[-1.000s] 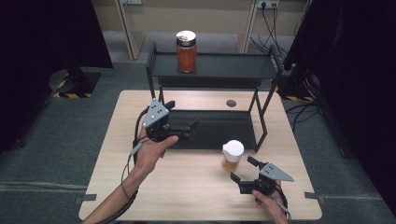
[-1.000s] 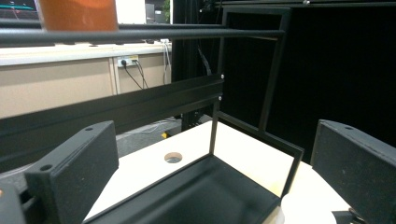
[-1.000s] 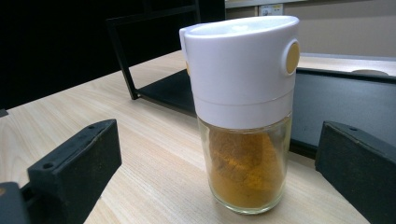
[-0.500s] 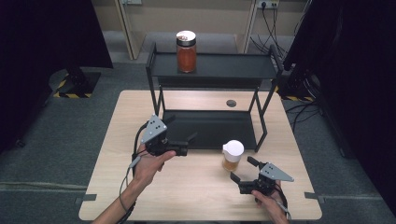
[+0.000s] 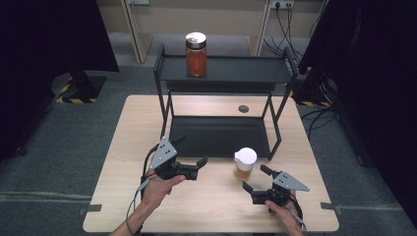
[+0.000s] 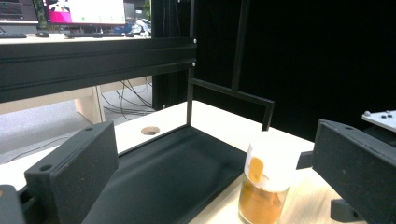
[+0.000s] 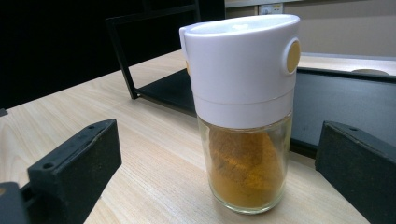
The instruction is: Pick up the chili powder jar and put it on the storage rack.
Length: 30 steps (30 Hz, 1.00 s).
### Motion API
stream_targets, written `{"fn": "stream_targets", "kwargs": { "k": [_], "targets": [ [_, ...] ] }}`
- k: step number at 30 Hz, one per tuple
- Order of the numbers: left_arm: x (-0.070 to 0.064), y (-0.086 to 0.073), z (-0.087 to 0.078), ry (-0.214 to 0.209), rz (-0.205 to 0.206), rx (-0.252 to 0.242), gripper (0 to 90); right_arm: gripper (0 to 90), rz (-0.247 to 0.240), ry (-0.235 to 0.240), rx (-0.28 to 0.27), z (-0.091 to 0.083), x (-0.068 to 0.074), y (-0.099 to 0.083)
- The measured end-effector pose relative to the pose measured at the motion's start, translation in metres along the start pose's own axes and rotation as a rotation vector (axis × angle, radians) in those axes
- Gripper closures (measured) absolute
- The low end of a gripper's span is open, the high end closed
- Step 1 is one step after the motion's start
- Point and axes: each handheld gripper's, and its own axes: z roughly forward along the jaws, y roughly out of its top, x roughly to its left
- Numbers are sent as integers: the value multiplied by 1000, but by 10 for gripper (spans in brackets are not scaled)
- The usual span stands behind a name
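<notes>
Both black two-jaw grippers, left [image 5: 200, 165] and right [image 5: 253, 178], are held released (nothing grasped) beside the white-lidded glass jar of orange powder [image 5: 244, 164].

Close ahead, upright on the light wooden table [image 7: 140, 154], a glass spice jar [image 7: 245, 140] with orange-brown powder heaped unevenly inside. White cap [image 7: 238, 65] on top, a round yellow button on its right side. At the bottom corners, the two black jaws of the right gripper [image 7: 219, 186], set wide apart, the jar between and just beyond them, untouched. Behind the jar, a black rack [image 7: 336, 100]: flat lower tray on the table, thin upright frame at the left.
</notes>
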Motion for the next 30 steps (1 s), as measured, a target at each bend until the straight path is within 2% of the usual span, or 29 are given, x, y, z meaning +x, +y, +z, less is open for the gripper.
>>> {"fn": "stream_targets", "kwargs": {
  "k": [5,14,22,30],
  "targets": [
    [-2,-12,-2,-5,8,1,3,8,-2,1,-1,0,0,0],
    [-2,-35,-5,-9,-7,9,3,8,-1,-1,-1,0,1,0],
    [-4,-51,-11,-10,7,18,3,8,1,-2,-2,0,0,0],
    [-6,-68,-15,-3,-11,15,3,8,4,1,-1,0,0,-1]
  ]
}}
